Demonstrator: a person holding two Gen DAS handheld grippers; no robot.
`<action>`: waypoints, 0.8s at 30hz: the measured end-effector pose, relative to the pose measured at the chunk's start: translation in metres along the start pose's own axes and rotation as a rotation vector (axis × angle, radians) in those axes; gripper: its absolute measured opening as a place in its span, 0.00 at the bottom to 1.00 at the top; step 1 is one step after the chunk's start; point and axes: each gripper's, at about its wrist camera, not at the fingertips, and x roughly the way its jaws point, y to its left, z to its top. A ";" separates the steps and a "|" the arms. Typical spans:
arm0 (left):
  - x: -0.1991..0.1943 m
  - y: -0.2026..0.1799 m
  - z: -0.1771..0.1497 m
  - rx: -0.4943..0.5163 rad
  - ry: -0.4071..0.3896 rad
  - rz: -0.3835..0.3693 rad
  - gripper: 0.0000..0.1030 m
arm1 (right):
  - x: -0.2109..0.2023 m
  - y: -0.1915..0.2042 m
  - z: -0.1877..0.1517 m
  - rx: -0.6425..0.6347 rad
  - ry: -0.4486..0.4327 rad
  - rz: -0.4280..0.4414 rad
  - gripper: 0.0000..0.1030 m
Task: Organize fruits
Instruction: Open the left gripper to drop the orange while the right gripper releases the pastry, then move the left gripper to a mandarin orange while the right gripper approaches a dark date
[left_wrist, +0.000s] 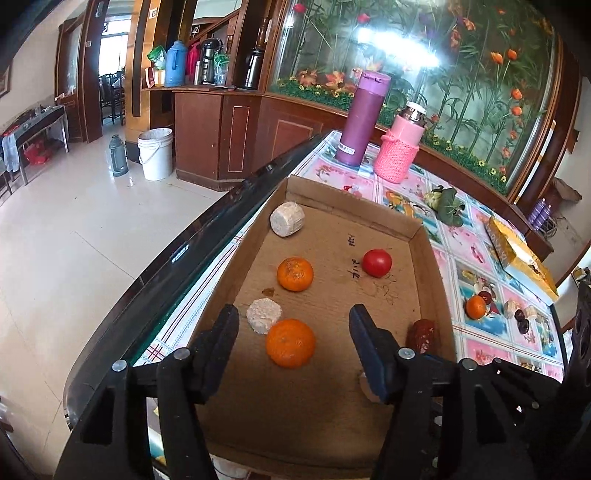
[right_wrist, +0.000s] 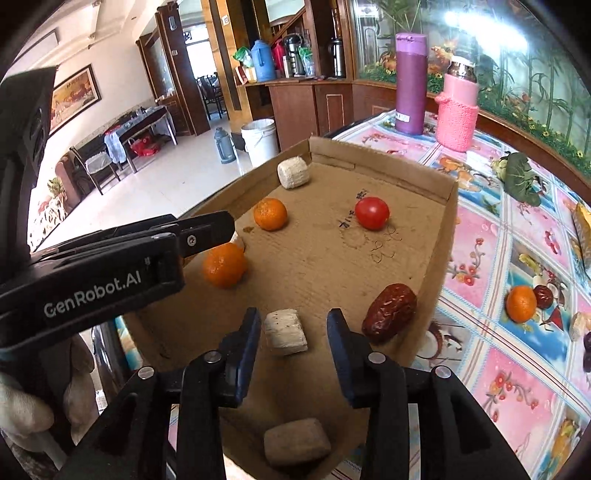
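Note:
A shallow cardboard tray (left_wrist: 424, 258) (right_wrist: 445, 229) holds two oranges (left_wrist: 290, 343) (left_wrist: 295, 274), a red tomato (left_wrist: 376, 262) (right_wrist: 372, 213), a red date (left_wrist: 420, 335) (right_wrist: 389, 312) and several white cylinder pieces (left_wrist: 287, 219) (right_wrist: 285, 332). My left gripper (left_wrist: 293, 325) is open above the near orange, not touching it. My right gripper (right_wrist: 293, 325) is open with a white piece between its fingers, not clamped. The left gripper also shows from the side in the right wrist view (right_wrist: 207, 232), over the near orange (right_wrist: 224, 265).
More fruit lies on the flowered tablecloth right of the tray: an orange (left_wrist: 475, 307) (right_wrist: 521, 303), dates and white pieces. A purple flask (left_wrist: 362, 118), a pink-sleeved bottle (left_wrist: 399, 147), a green leafy item (left_wrist: 447, 205) and a yellow box (left_wrist: 517, 254) stand farther back. The table edge runs along the tray's left.

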 end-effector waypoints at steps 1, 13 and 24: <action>-0.002 -0.003 0.000 0.004 -0.004 0.000 0.63 | -0.004 -0.001 0.000 0.003 -0.008 0.001 0.41; -0.035 -0.076 -0.007 0.160 -0.038 -0.067 0.73 | -0.075 -0.069 -0.035 0.109 -0.089 -0.090 0.55; -0.032 -0.163 -0.019 0.317 0.009 -0.204 0.75 | -0.159 -0.220 -0.108 0.415 -0.106 -0.331 0.57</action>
